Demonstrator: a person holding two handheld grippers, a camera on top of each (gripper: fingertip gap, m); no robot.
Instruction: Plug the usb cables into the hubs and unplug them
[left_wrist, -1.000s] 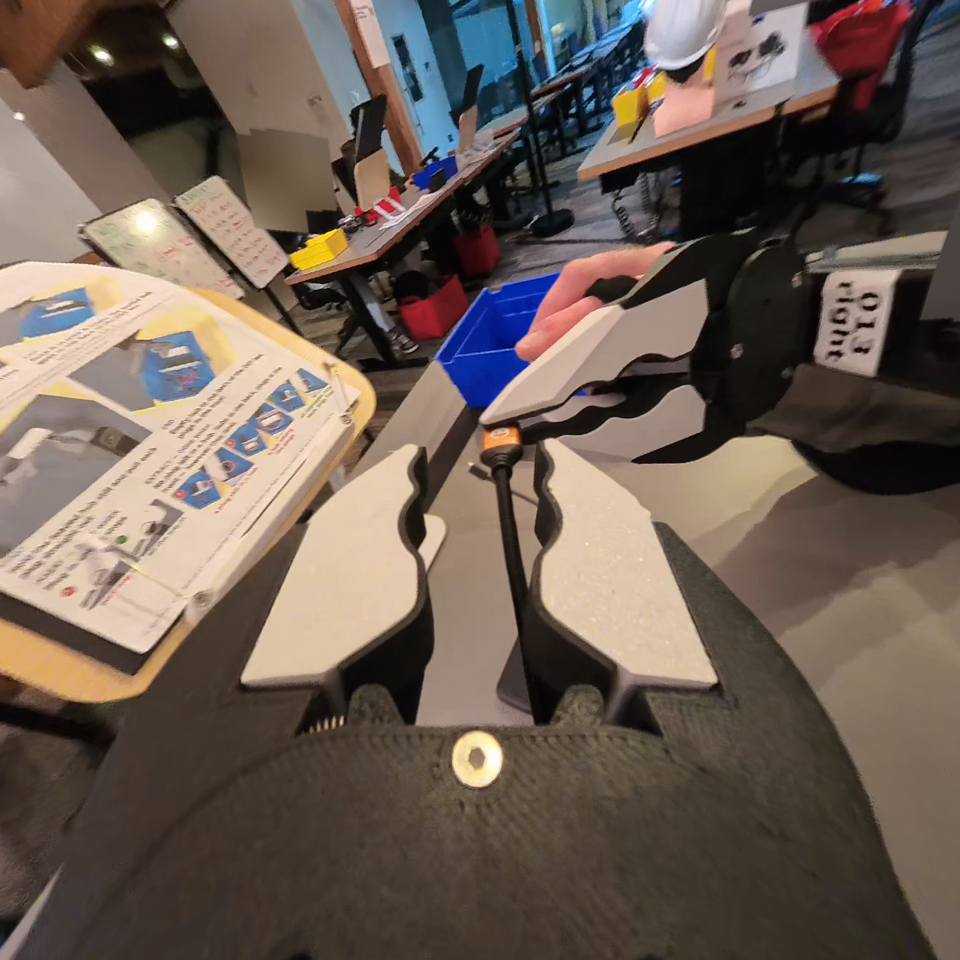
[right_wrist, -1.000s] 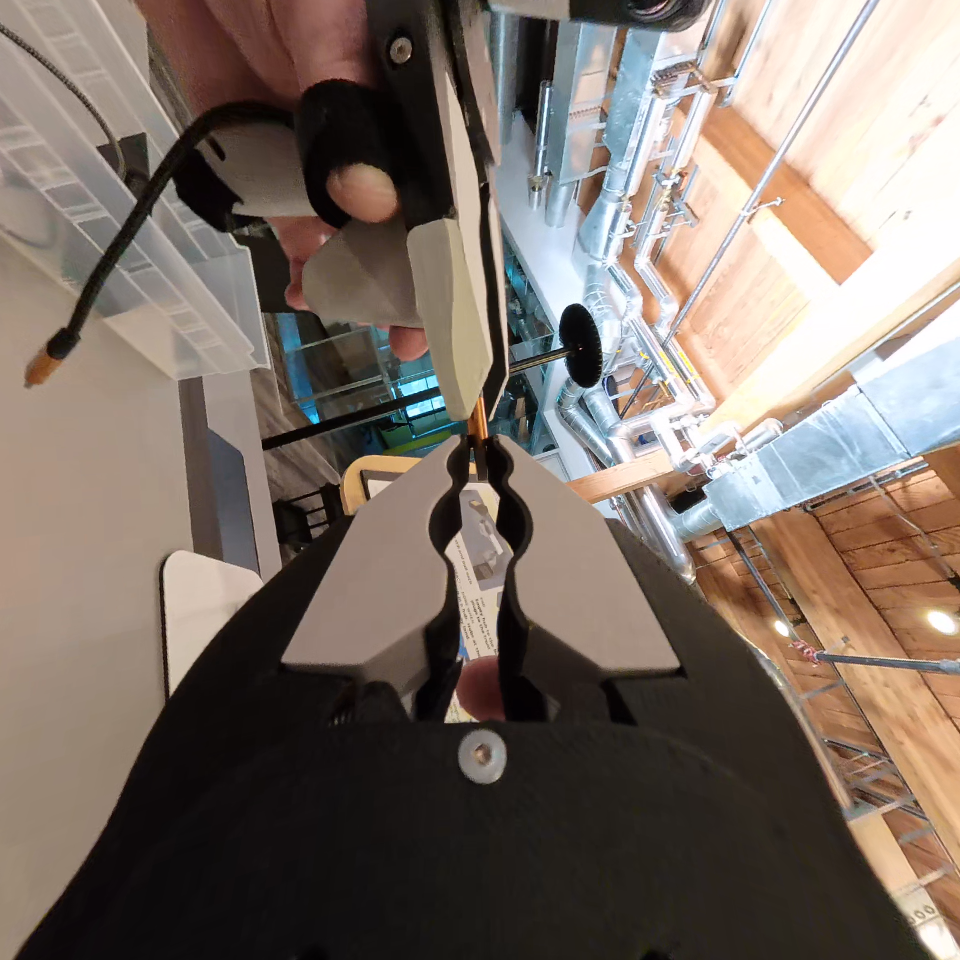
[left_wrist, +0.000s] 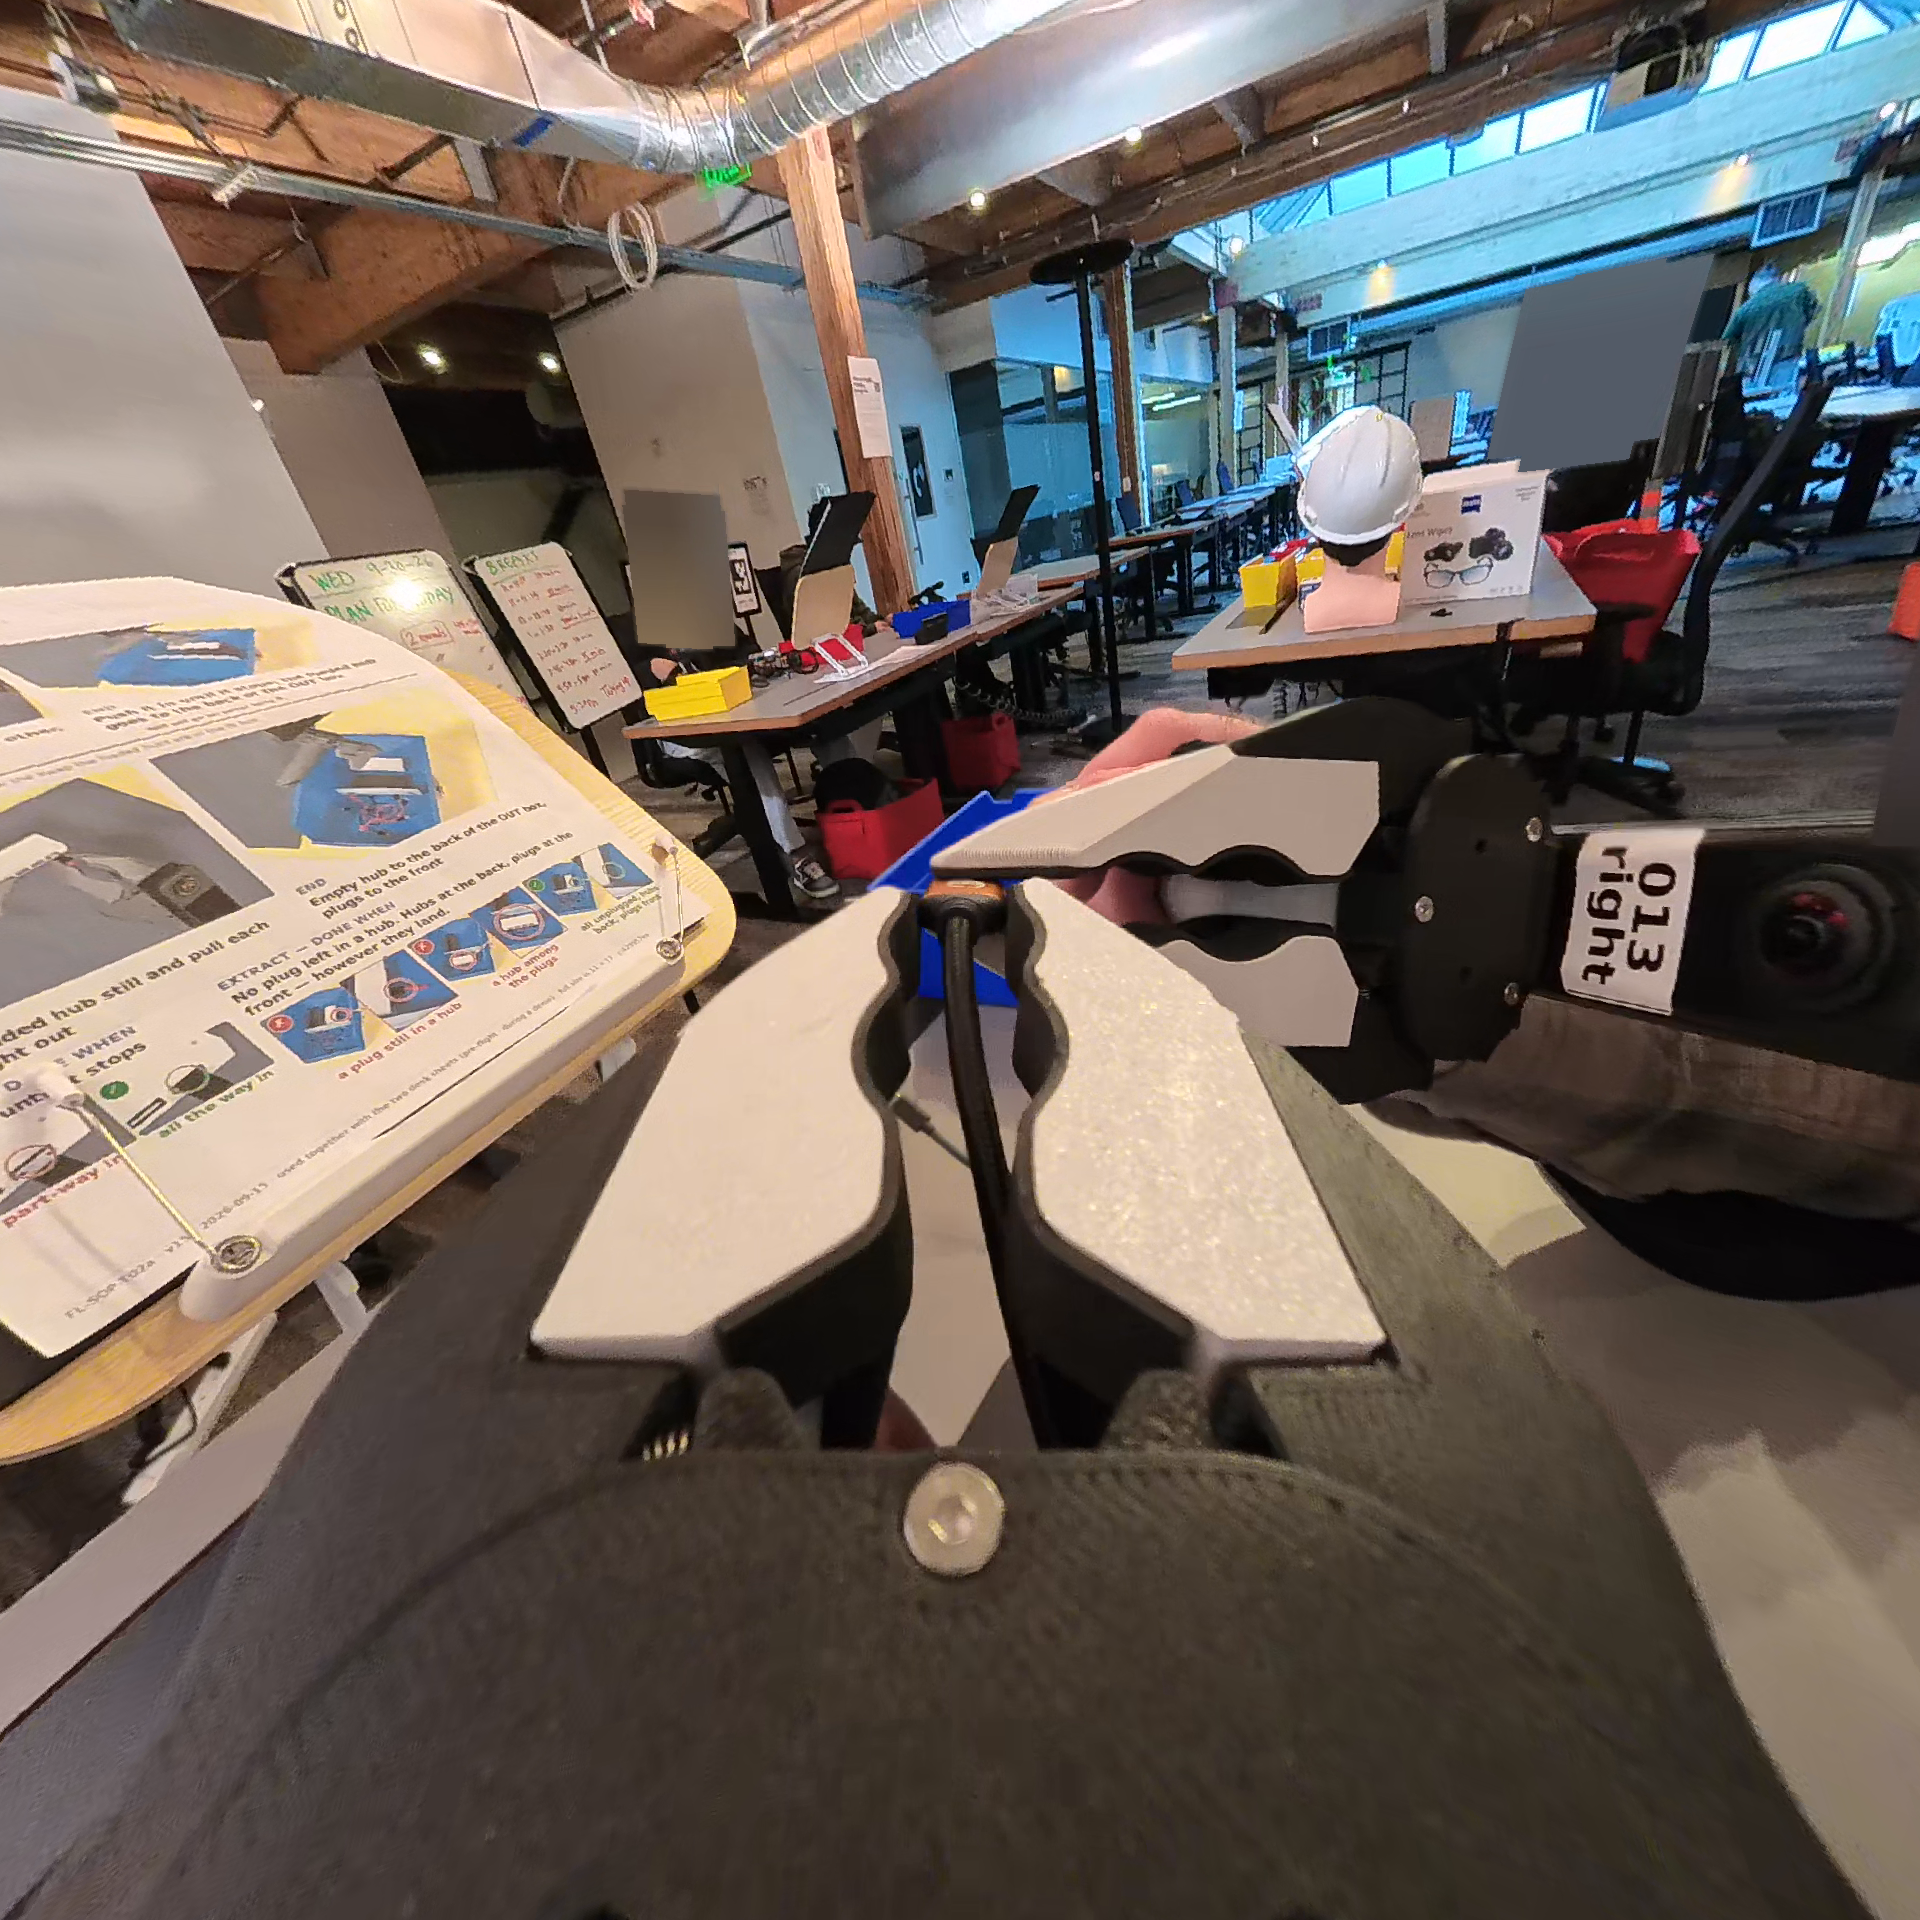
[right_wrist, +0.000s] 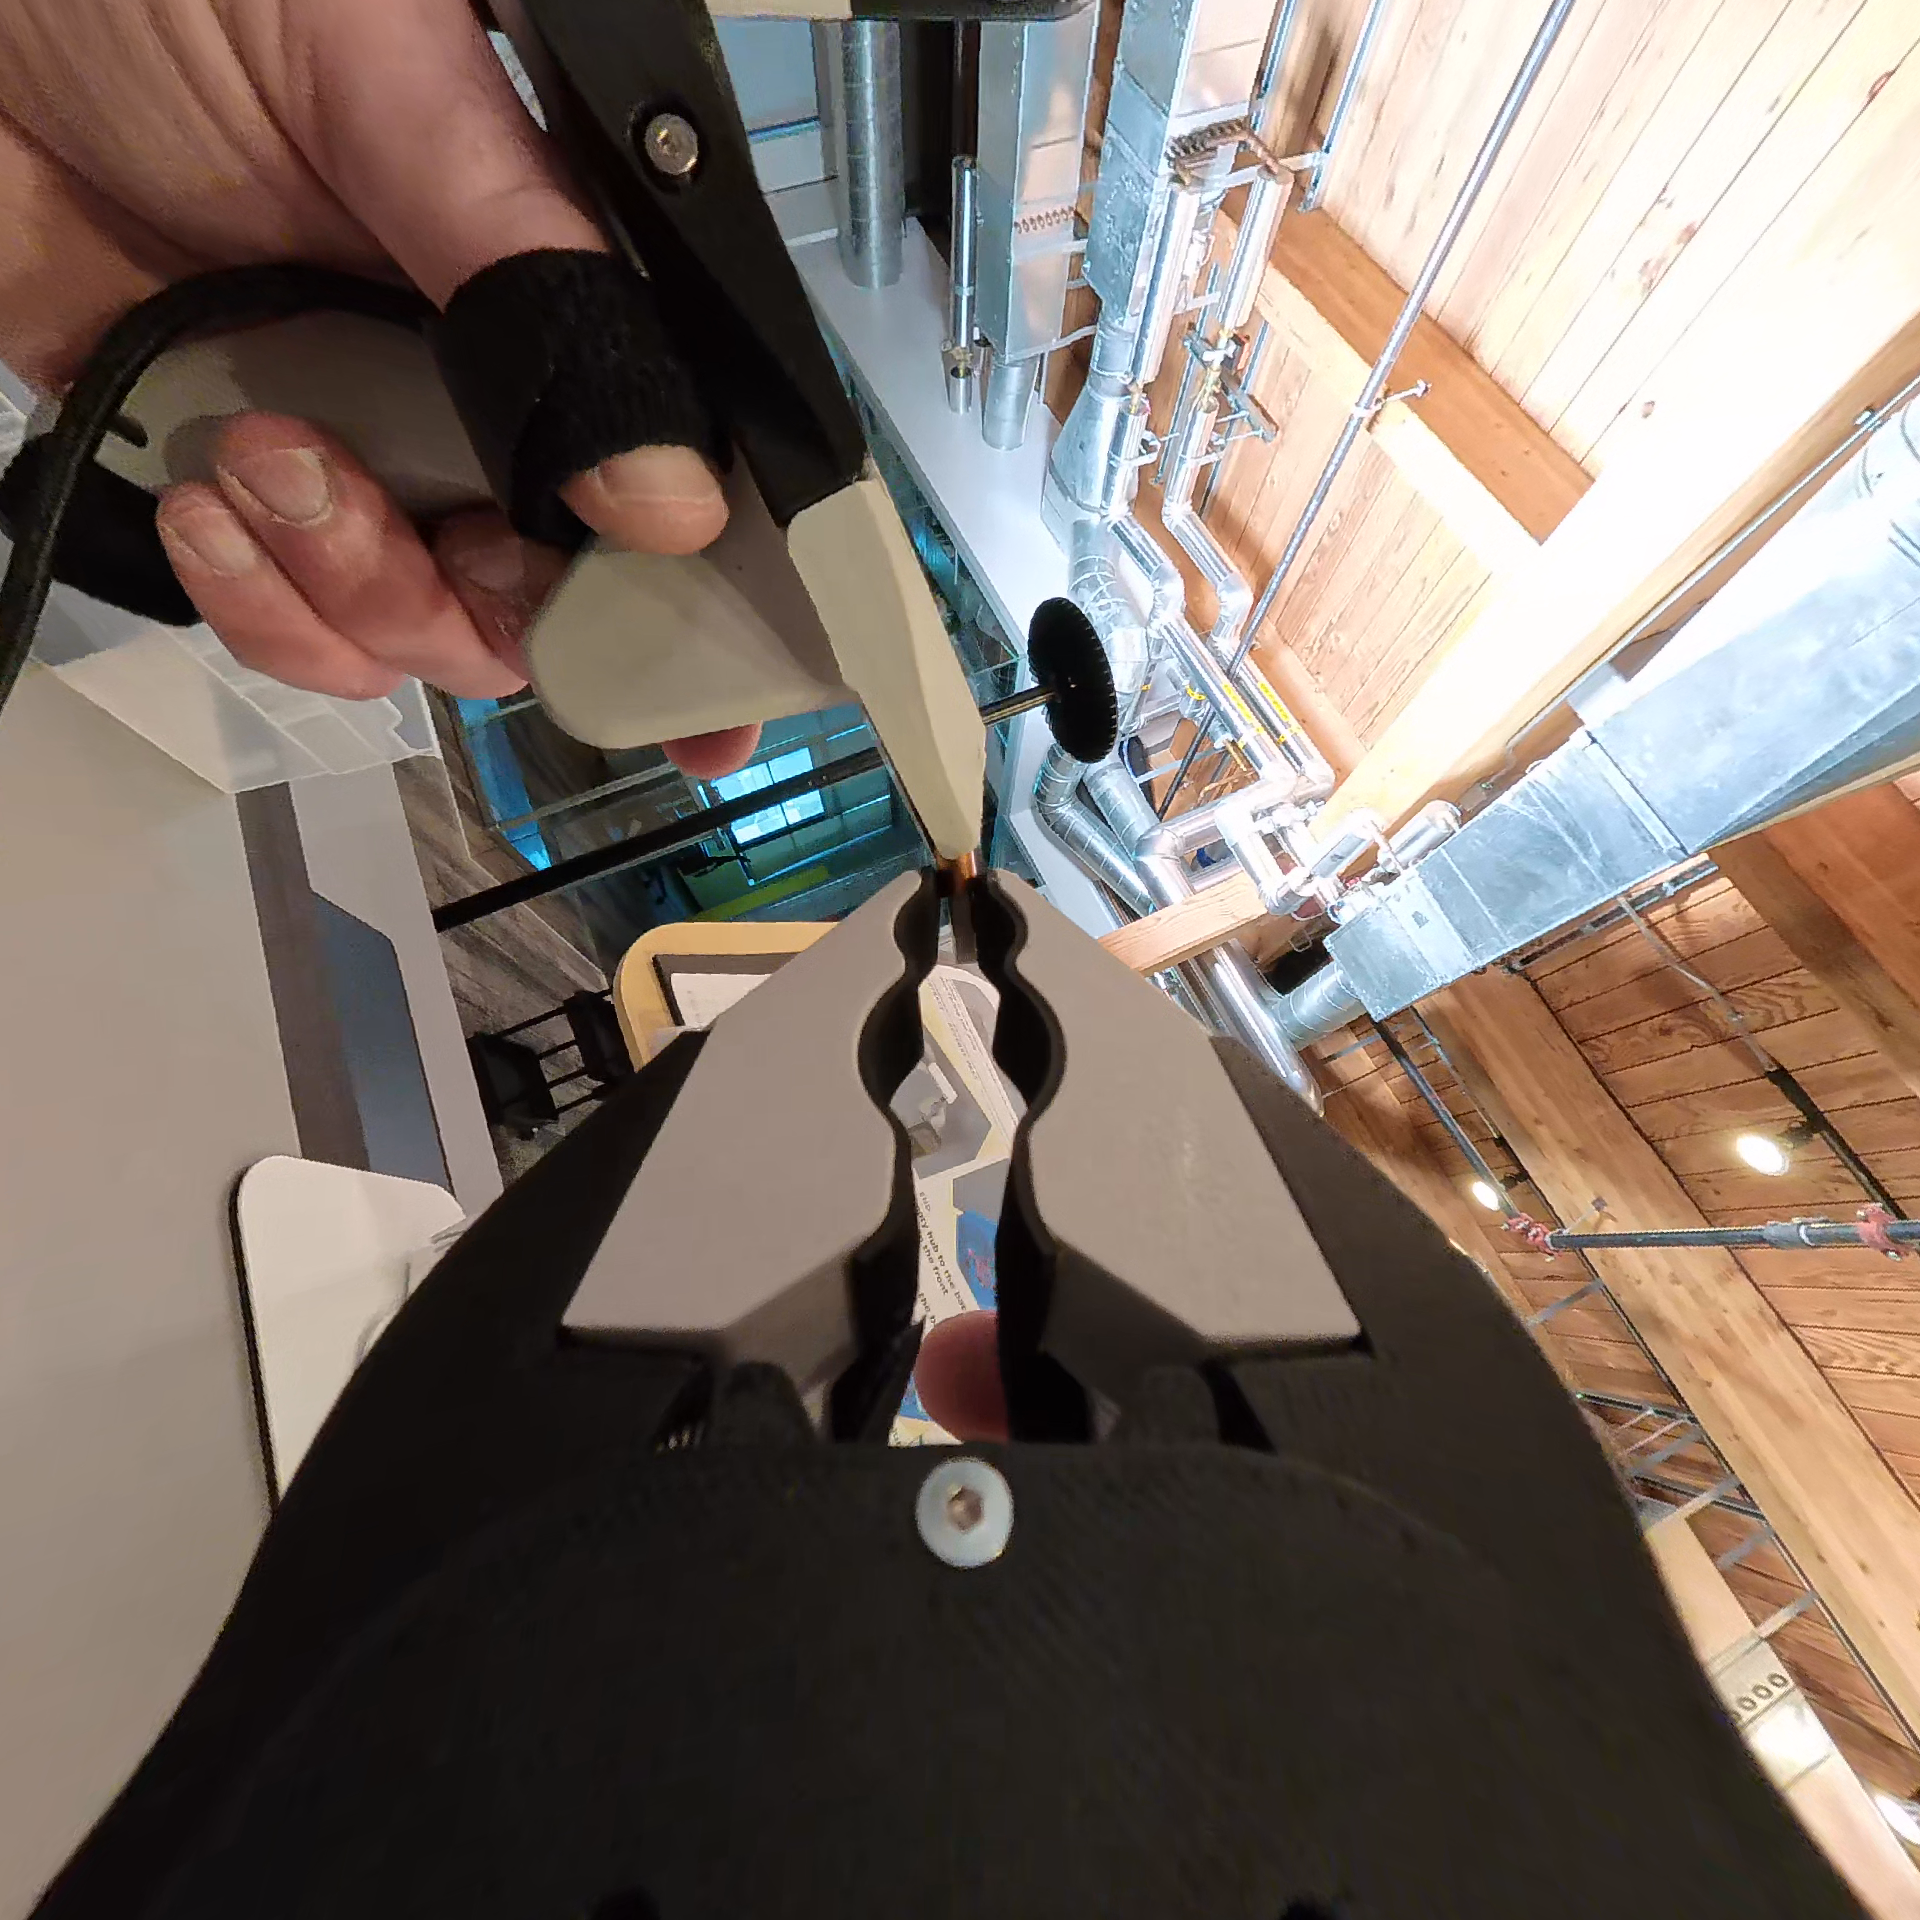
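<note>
Two grippers meet tip to tip above the grey counter (left_wrist: 1714, 1455). Nearest in the left wrist view, the left gripper (left_wrist: 961, 920) has its fingers (left_wrist: 748, 1132) drawn in around a black cable (left_wrist: 982, 1122), which runs up between them to an orange-collared plug (left_wrist: 961, 894) caught at the tips. The right gripper (left_wrist: 997, 862) comes in from the right, held in a hand (left_wrist: 1132, 743), and one of its fingers lies over the plug. In the right wrist view, the right gripper (right_wrist: 956, 883) has its fingers (right_wrist: 748, 1143) nearly together and pinches a thin orange-and-black piece (right_wrist: 958, 873) at the very tips, probably that same plug, though the spot is small and crowded. The left gripper's pale finger touches it from above. Just beyond the tips sits a blue bin (left_wrist: 961, 961). To the left stands a board of printed sheets (left_wrist: 291, 883). Far back, a white helmet (left_wrist: 1356, 462) rests on a desk (left_wrist: 1455, 623).
</note>
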